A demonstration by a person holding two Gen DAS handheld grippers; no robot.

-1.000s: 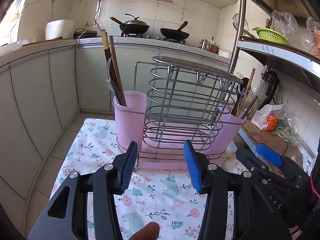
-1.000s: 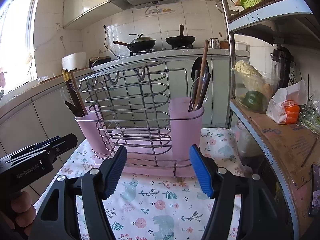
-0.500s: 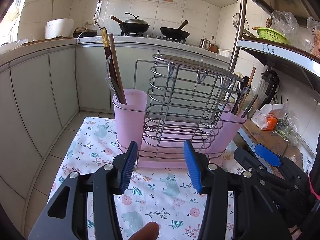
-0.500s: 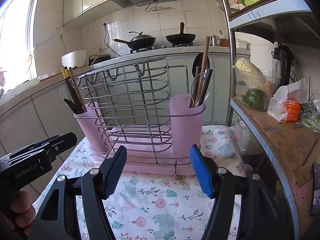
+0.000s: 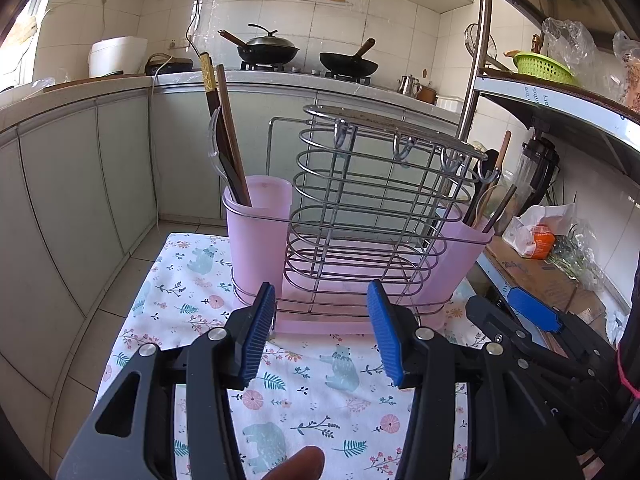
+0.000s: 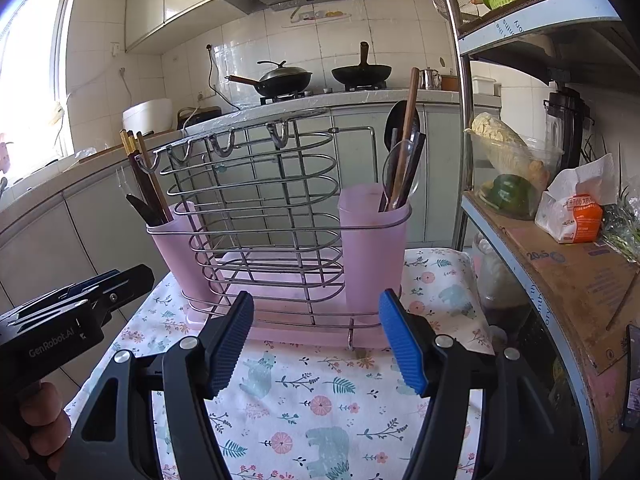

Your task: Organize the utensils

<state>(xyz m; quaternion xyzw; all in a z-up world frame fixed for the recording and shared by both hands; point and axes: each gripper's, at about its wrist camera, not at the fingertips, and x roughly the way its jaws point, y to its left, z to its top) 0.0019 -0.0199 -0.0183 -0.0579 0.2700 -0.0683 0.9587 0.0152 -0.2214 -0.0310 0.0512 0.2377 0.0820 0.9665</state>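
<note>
Wire rack [image 5: 372,216] w/ a pink cup at each end stands on the floral-cloth desk [image 5: 304,392], just ahead of both grippers; left cup [image 5: 259,232] holds chopsticks [image 5: 224,128] & a spoon, right cup [image 6: 374,248] holds spoons [image 6: 400,168] & wooden-handled utensils. Left gripper [image 5: 322,338] and right gripper [image 6: 318,350] both hover low over the cloth w/ blue fingers [image 5: 256,334] spread apart, nothing between them. Person's hand [image 6: 44,428] grips the left tool's handle, seen from the right wrist cam.
</note>
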